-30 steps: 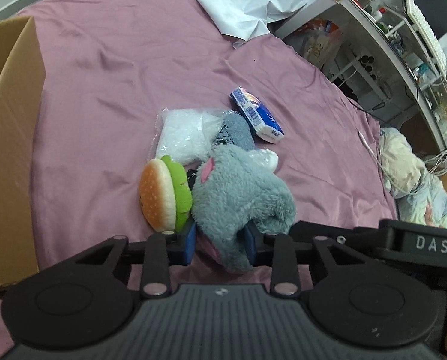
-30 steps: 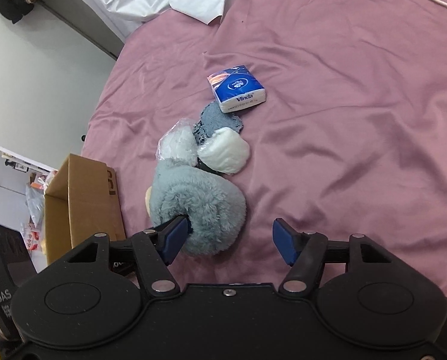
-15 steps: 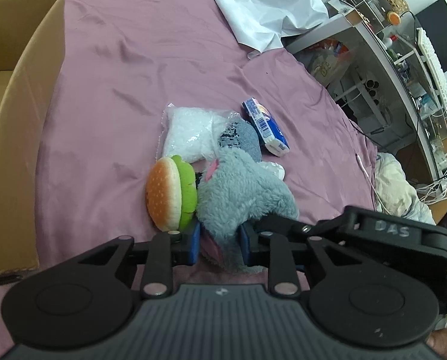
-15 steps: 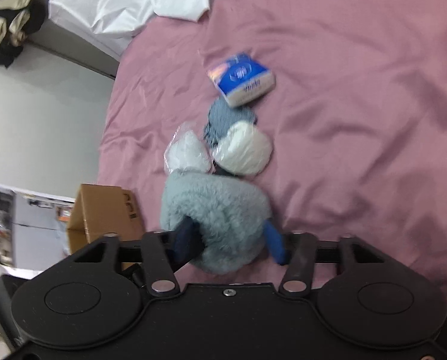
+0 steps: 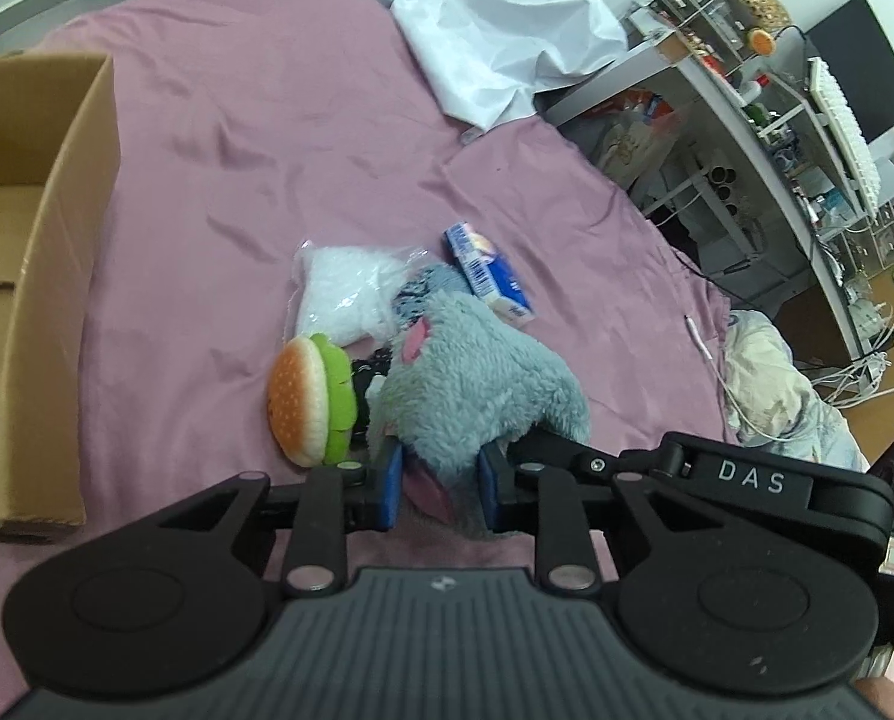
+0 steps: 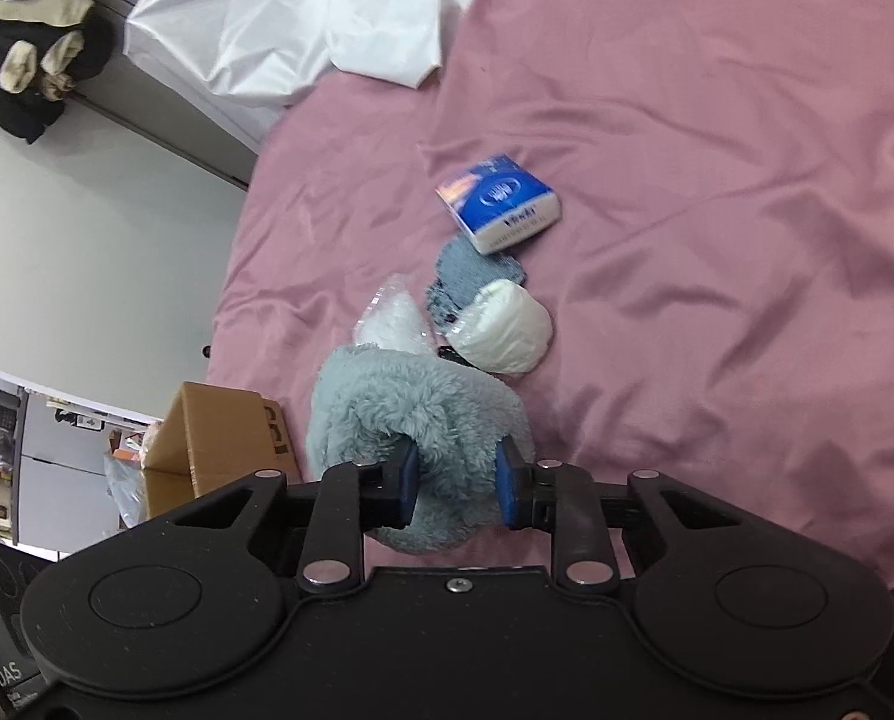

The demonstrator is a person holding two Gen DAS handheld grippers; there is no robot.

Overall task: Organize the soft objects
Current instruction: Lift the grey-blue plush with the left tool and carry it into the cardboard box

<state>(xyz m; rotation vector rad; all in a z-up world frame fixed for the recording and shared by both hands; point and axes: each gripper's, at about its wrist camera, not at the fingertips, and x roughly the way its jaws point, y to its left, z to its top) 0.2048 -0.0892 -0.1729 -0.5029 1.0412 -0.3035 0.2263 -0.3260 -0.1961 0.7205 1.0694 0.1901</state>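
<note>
A grey fluffy plush toy (image 5: 477, 378) lies on the pink bedsheet (image 5: 225, 180). My left gripper (image 5: 438, 489) is shut on its near end. My right gripper (image 6: 456, 483) is shut on the same plush (image 6: 417, 420) from the other side. A burger plush (image 5: 309, 399) leans against the toy's left. Behind lie a bagged white fluffy item (image 5: 351, 291), a blue-grey knit piece (image 6: 471, 267), a white bagged bundle (image 6: 504, 330) and a blue tissue pack (image 5: 489, 273), which also shows in the right wrist view (image 6: 501, 201).
An open cardboard box (image 5: 33, 276) stands on the bed at the left; it also shows in the right wrist view (image 6: 219, 438). A white sheet (image 5: 495, 30) lies at the far end. A desk with shelves (image 5: 777, 120) stands beyond the bed's right edge.
My right gripper moved in and closed on the grey plush. My left gripper tightened on it. The plush has risen a little and the view has pulled back.
</note>
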